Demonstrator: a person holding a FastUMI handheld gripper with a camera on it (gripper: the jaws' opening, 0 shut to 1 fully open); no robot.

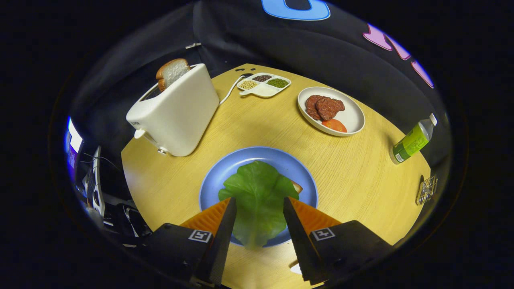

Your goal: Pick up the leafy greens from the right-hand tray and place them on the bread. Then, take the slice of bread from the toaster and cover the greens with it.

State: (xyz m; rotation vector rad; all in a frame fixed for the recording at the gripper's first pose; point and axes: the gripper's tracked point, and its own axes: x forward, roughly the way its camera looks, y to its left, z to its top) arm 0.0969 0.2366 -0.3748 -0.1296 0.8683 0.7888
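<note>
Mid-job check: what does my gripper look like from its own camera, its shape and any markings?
The gripper has two wedge-shaped jaws that taper to narrow tips, with flat inner faces. Each sits on a blocky base carrying a square black-and-white tag marker. The jaws stand open, either side of the lettuce leaf on the blue plate.

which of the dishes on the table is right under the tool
The blue plate, holding the lettuce leaf, lies between the open tool's fingers. The white plate with meat and the divided dish sit well beyond.
</note>
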